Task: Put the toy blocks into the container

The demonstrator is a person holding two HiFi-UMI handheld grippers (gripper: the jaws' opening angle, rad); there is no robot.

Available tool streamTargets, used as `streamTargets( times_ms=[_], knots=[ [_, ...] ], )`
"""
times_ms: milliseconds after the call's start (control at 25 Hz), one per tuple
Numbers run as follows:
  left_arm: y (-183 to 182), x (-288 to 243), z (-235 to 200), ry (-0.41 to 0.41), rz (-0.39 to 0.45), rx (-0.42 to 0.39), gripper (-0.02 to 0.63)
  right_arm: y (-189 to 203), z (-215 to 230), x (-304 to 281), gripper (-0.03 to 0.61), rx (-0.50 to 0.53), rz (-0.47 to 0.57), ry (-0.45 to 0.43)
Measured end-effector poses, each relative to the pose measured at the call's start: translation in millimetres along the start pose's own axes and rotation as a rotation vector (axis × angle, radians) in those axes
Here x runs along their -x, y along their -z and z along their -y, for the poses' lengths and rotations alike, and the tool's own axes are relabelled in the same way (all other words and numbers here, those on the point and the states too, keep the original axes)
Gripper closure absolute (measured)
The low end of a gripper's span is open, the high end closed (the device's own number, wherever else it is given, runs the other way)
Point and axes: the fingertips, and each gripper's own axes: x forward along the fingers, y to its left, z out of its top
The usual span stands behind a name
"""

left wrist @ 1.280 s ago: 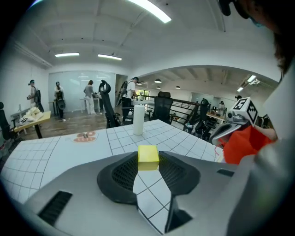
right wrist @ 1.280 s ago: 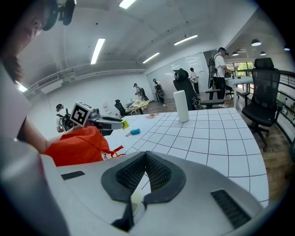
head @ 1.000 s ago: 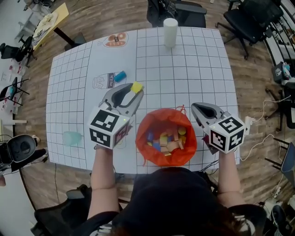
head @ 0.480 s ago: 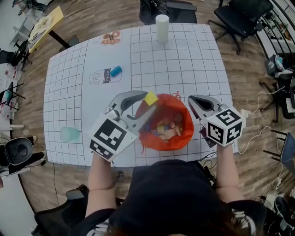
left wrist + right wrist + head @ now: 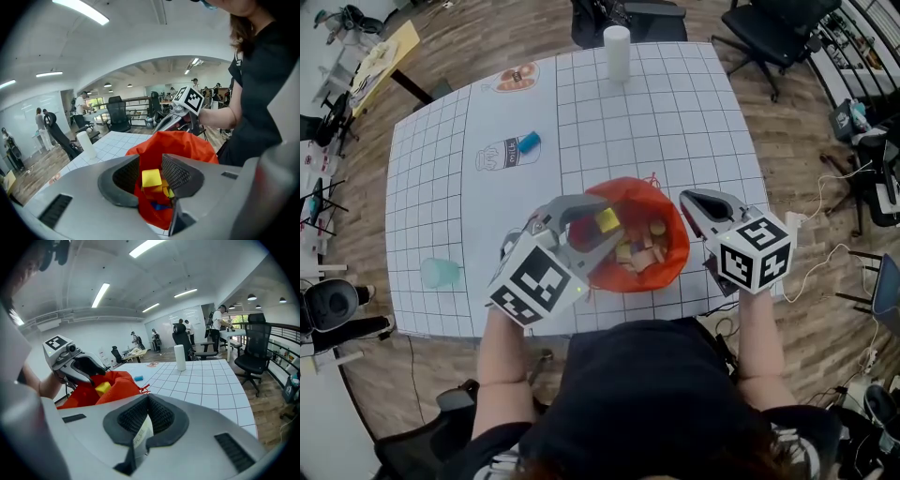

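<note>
An orange bag with several toy blocks inside stands at the table's near edge. My left gripper reaches over the bag's opening from the left, shut on a yellow block. The left gripper view has that yellow block between the jaws, right above the orange bag. My right gripper rests at the bag's right rim. In the right gripper view the right gripper is shut, pinching a white printed tag. A blue block lies on the table far left.
The white gridded table carries a tall white cylinder at its far edge and a pale green cup near its front left corner. Printed pictures lie on the left half. Office chairs stand beyond the far edge.
My left gripper has carried the yellow block rightward, from left of the bag to over its opening. The right gripper has stayed at the bag's right rim.
</note>
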Motion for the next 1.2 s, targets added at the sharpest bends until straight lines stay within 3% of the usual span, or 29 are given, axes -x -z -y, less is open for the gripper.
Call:
streamTargets(
  times_ms=[120, 320, 520, 880, 1200],
  knots=[
    [-1.3, 1.5, 0.3, -0.003, 0.016, 0.002, 0.436, 0.9, -1.3, 2.9, 0.563, 0.000, 0.000, 0.007],
    [-1.7, 6.0, -6.0, -0.035, 0.049, 0.026, 0.480, 1.1, -3.0, 4.4, 0.563, 0.005, 0.000, 0.009],
    [2.7, 11.6, -17.4, -0.070, 0.077, 0.066, 0.485, -0.2, -2.7, 0.3, 0.563, 0.010, -0.008, 0.002],
    [13.7, 37.2, -67.5, -0.230, 0.120, 0.149, 0.486, -22.6, 13.7, -13.0, 0.563, 0.060, -0.016, -0.006],
    [57.2, 50.7, -124.0, -0.361, 0.105, 0.286, 0.488, -52.8, 18.2, -53.5, 0.563, 0.127, -0.031, -0.070]
  ],
)
